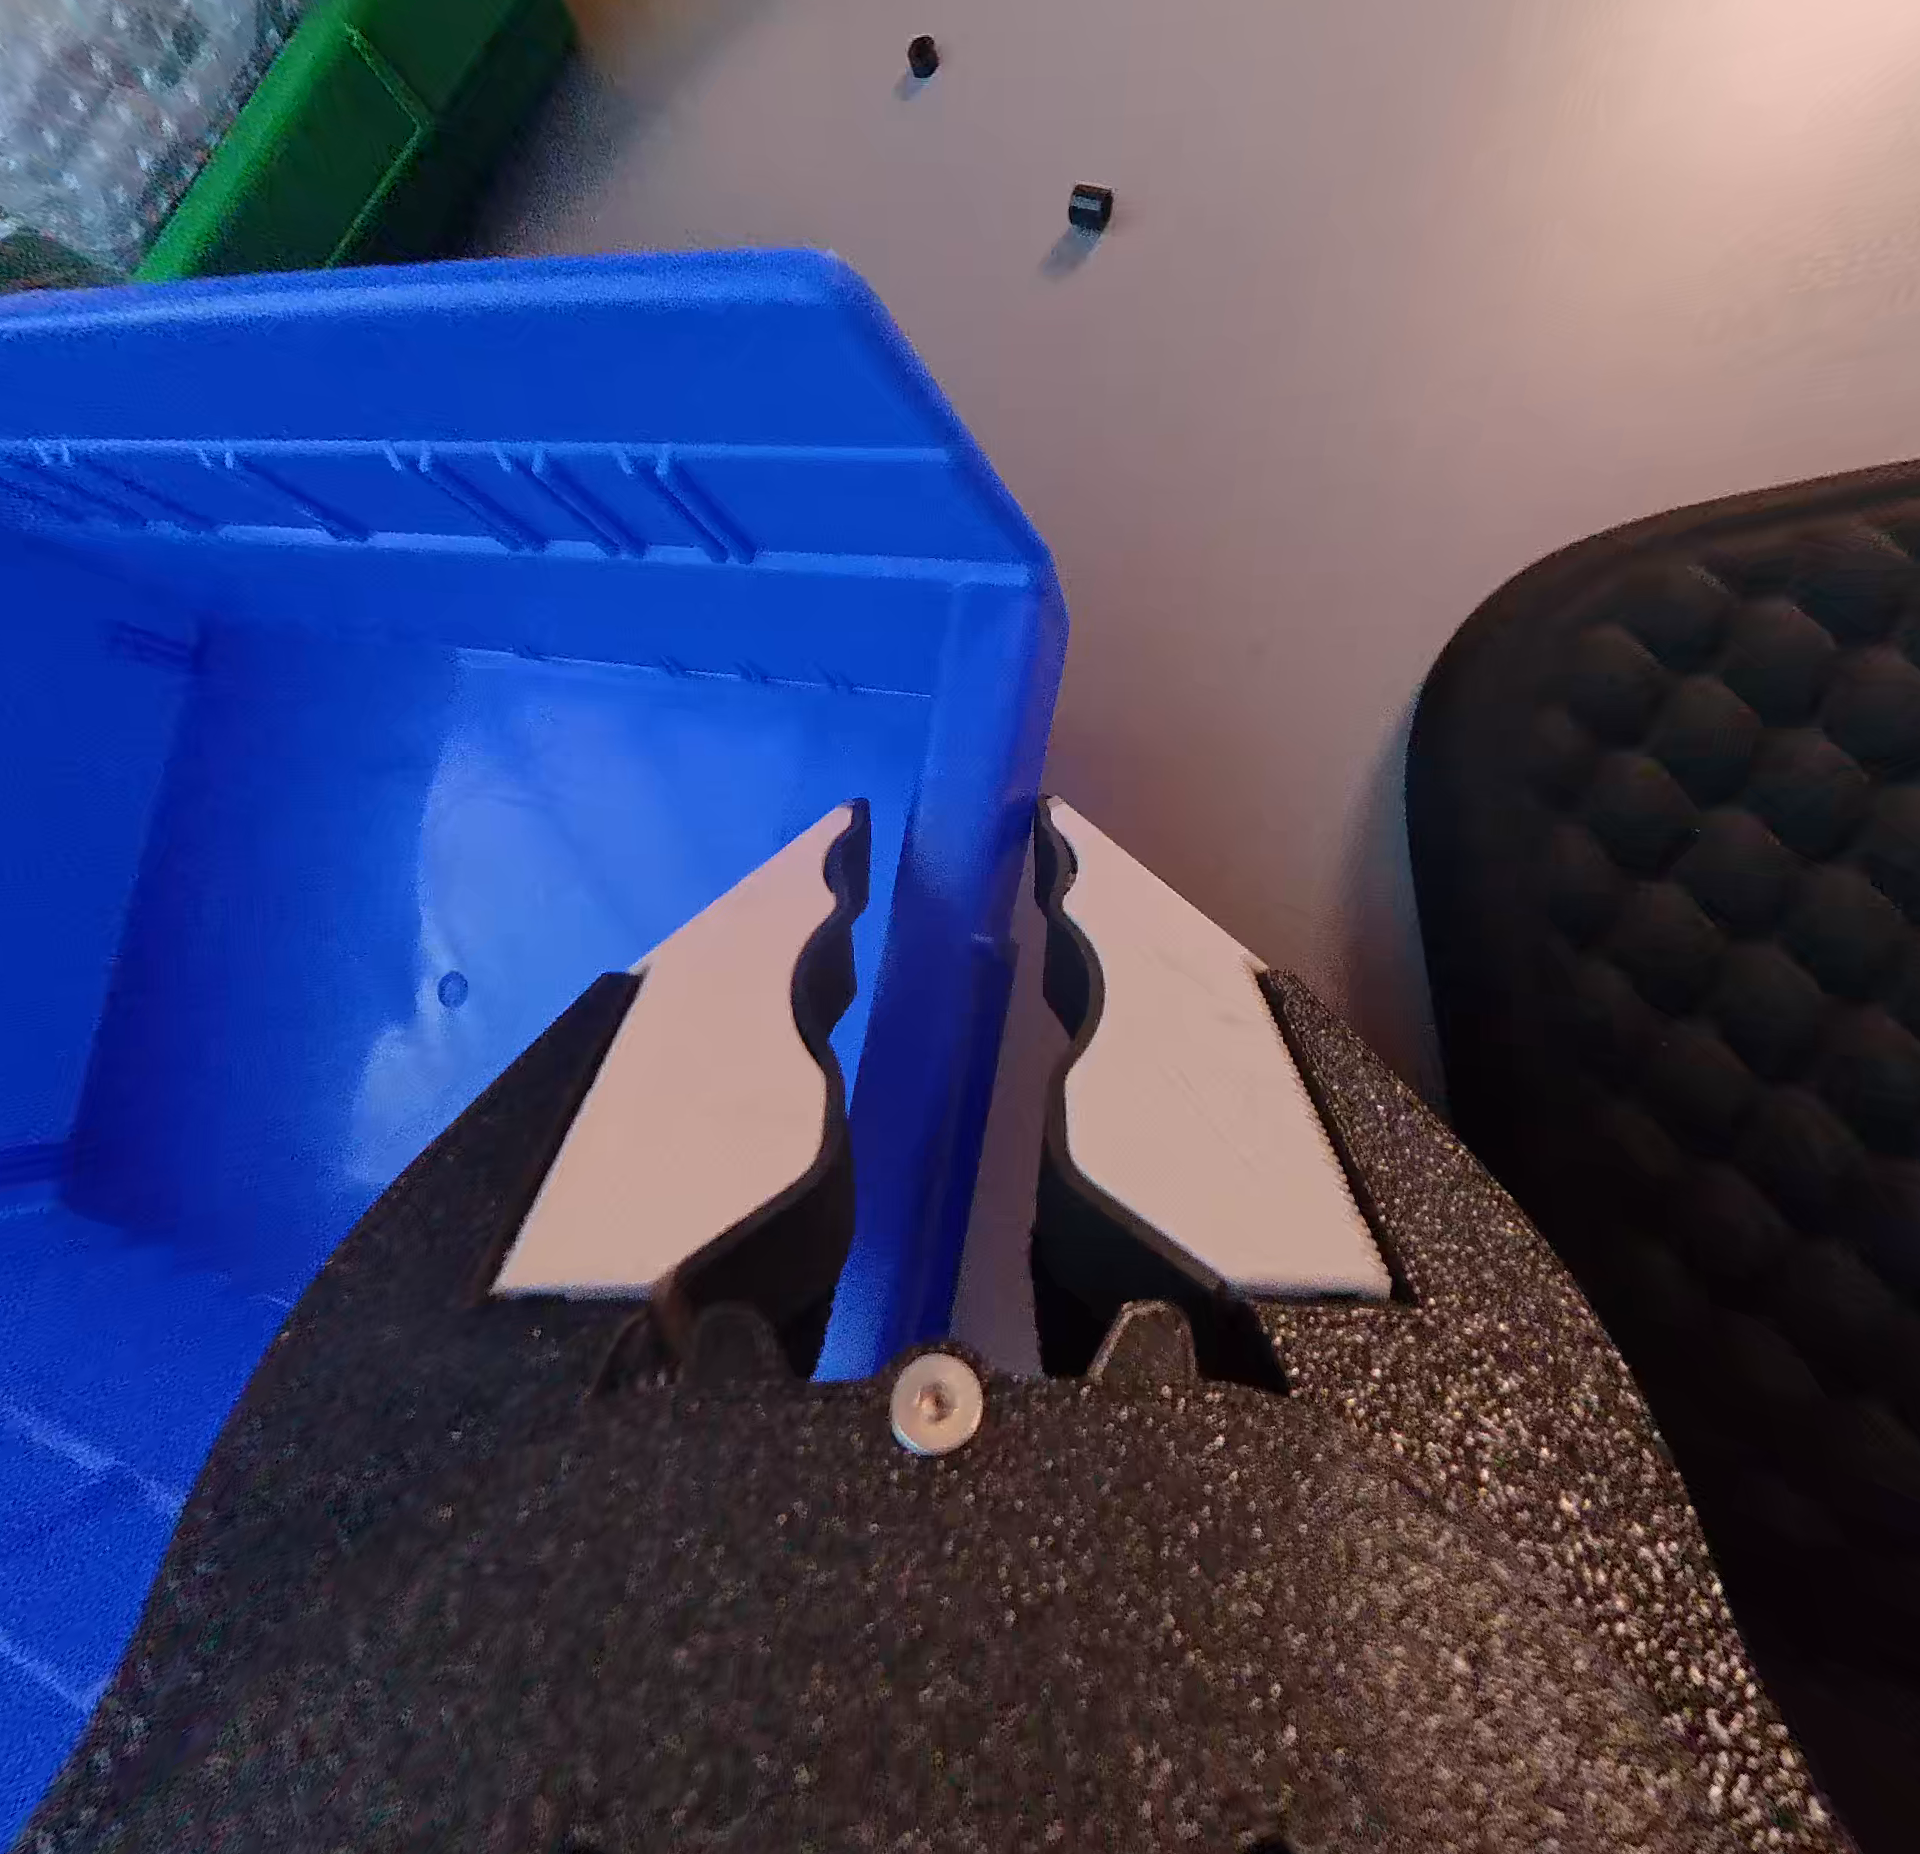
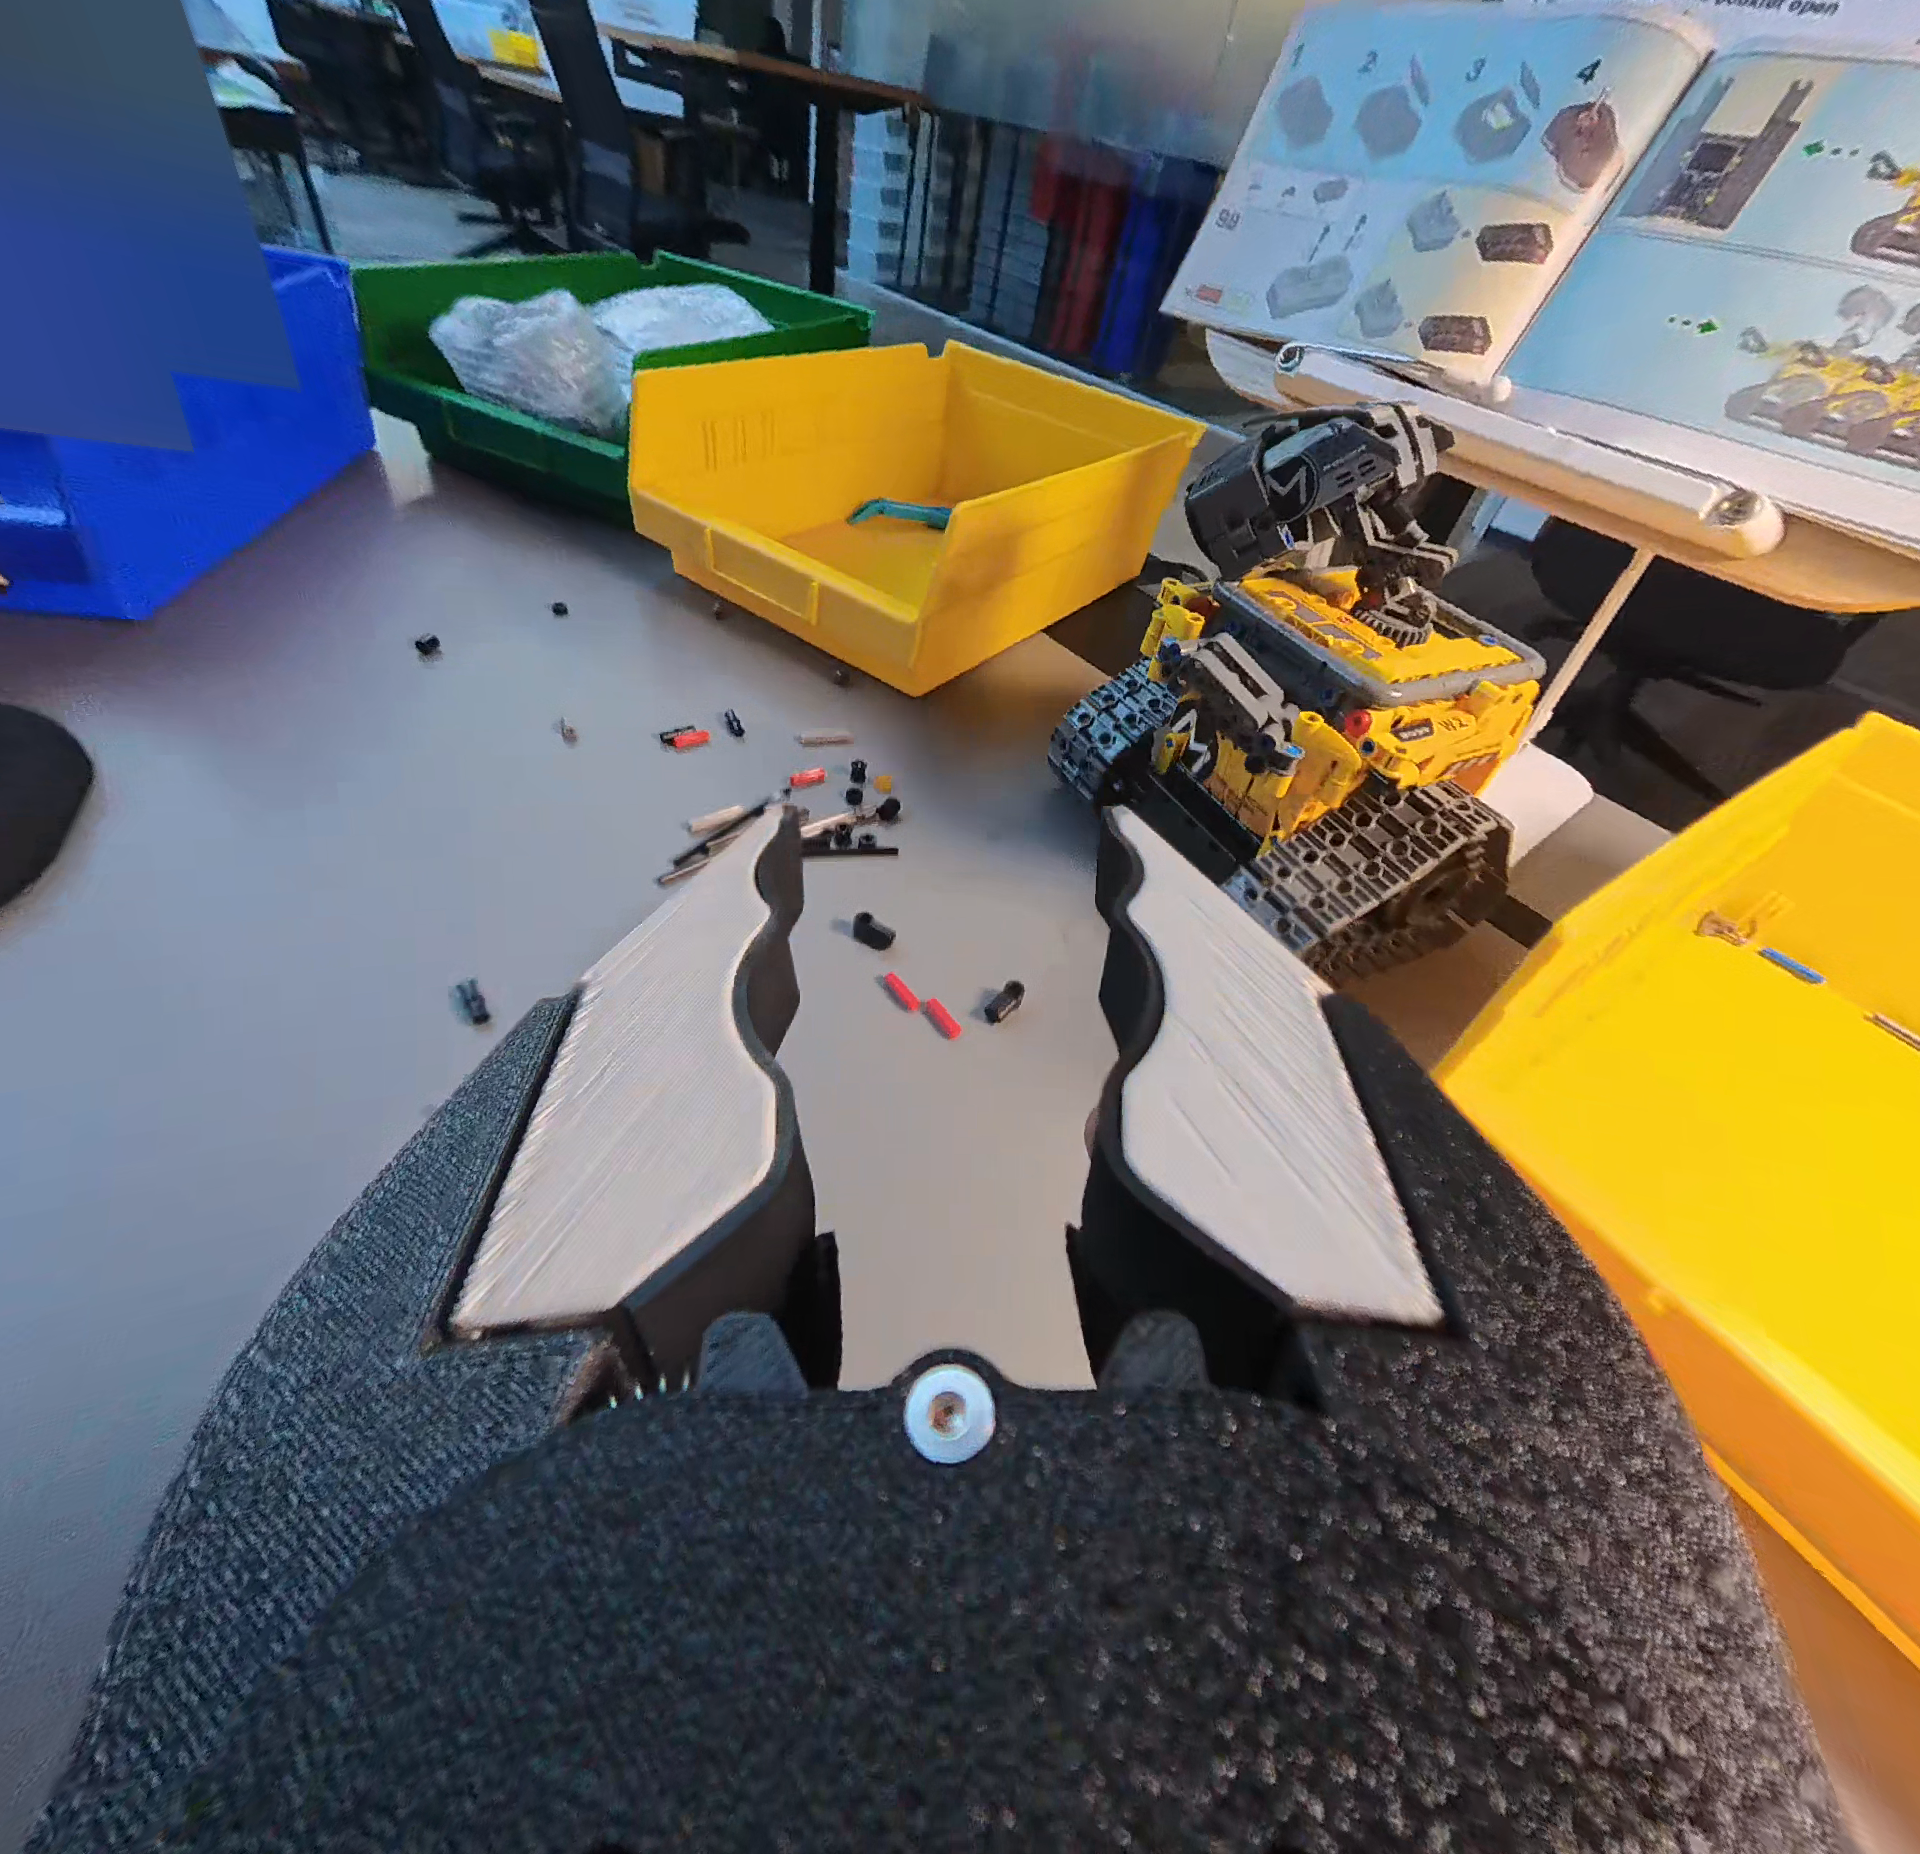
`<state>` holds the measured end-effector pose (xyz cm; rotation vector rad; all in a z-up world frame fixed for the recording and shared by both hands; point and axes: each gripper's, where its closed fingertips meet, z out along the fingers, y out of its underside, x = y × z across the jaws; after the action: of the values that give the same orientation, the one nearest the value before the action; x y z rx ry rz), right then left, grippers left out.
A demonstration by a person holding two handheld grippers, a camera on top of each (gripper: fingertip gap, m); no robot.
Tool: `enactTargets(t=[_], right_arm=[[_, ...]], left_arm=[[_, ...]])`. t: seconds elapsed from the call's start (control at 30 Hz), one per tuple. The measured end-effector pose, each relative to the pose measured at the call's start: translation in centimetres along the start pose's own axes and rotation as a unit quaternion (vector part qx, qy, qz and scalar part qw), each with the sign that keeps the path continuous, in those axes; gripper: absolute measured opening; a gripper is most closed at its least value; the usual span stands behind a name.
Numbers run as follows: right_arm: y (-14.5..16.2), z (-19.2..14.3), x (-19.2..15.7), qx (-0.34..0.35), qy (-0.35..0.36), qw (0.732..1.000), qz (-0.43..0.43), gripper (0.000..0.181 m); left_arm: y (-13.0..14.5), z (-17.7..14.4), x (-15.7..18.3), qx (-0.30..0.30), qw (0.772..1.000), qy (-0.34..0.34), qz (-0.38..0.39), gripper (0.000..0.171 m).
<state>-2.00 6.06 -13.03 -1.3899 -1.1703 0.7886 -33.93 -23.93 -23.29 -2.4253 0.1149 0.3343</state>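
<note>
Left gripper [image 1: 951, 817] straddled the blue bin [image 1: 499, 370] right wall, fingers close on either side; firm clamping could not be confirmed. Right gripper [image 2: 951, 828] spread apart, empty, above scattered small parts [image 2: 831, 807]. Risk: bin could slip or tip.

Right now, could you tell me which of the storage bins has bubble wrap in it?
The green bin, between the blue bin and a yellow bin, which holds only a teal piece.

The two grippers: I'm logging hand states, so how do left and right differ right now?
The left gripper straddles the side wall of the blue bin; the right gripper is open and holds nothing. The left is at the bin, the right above small loose parts on the table. Both have pale, black-edged fingers.
</note>
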Motion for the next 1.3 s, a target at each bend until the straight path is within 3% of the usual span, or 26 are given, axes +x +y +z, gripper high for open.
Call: enactTargets(t=[0.07,0.2,0.27,0.33,0.4,0.47,0.57,0.7,0.83,0.97,1.13,1.23,1.3], right_arm=[[0.4,1.7,1.0,0.017,0.002,1.000,0.007,0.060],[1.7,1.8,3.5,0.042,0.029,0.999,-0.003,0.060],[1.7,1.0,4.9,0.071,0.056,0.996,-0.001,0.058],[1.6,0.6,5.6,0.079,0.059,0.995,0.023,0.062],[0.9,0.1,5.7,0.083,0.068,0.994,0.030,0.067],[-0.2,-0.5,5.5,0.071,0.079,0.994,0.031,0.066],[-0.1,-1.5,5.2,-0.004,0.104,0.995,0.008,0.070],[0.9,-4.1,3.7,-0.036,0.076,0.996,0.014,0.075],[2.4,-6.5,2.4,-0.014,0.022,0.999,0.041,0.073],[2.8,-8.0,2.0,0.023,0.018,0.998,0.056,0.071],[1.1,-9.2,1.3,0.080,-0.029,0.994,0.062,0.051],[-0.5,-9.5,-0.4,0.121,-0.072,0.988,0.069,0.036],[-0.6,-8.9,-0.4,0.121,-0.064,0.987,0.080,0.026]], left_arm=[[-1.6,-0.3,-0.1,0.018,0.999,0.037,0.004,0.048],[-5.1,-2.7,2.2,0.046,0.975,0.210,-0.051,0.064],[-6.4,-3.7,0.8,0.067,0.976,0.199,-0.063,0.062],[-10.1,-5.5,-0.5,0.154,0.967,0.186,-0.078,0.058],[-14.3,-7.2,-0.6,0.242,0.955,0.165,-0.047,0.057],[-17.7,-8.1,1.4,0.304,0.934,0.188,-0.026,0.065],[-21.4,-6.1,4.6,0.360,0.913,0.189,-0.043,0.066],[-23.2,-2.1,8.8,0.361,0.902,0.192,-0.137,0.075],[-23.3,-1.2,10.7,0.349,0.909,0.168,-0.154,0.066],[-25.4,-0.7,12.2,0.342,0.908,0.179,-0.165,0.074],[-31.1,-1.6,16.9,0.387,0.891,0.217,-0.097,0.073],[-32.0,-2.4,19.5,0.409,0.874,0.254,-0.069,0.075],[-31.7,-2.8,20.0,0.414,0.872,0.254,-0.057,0.071]])
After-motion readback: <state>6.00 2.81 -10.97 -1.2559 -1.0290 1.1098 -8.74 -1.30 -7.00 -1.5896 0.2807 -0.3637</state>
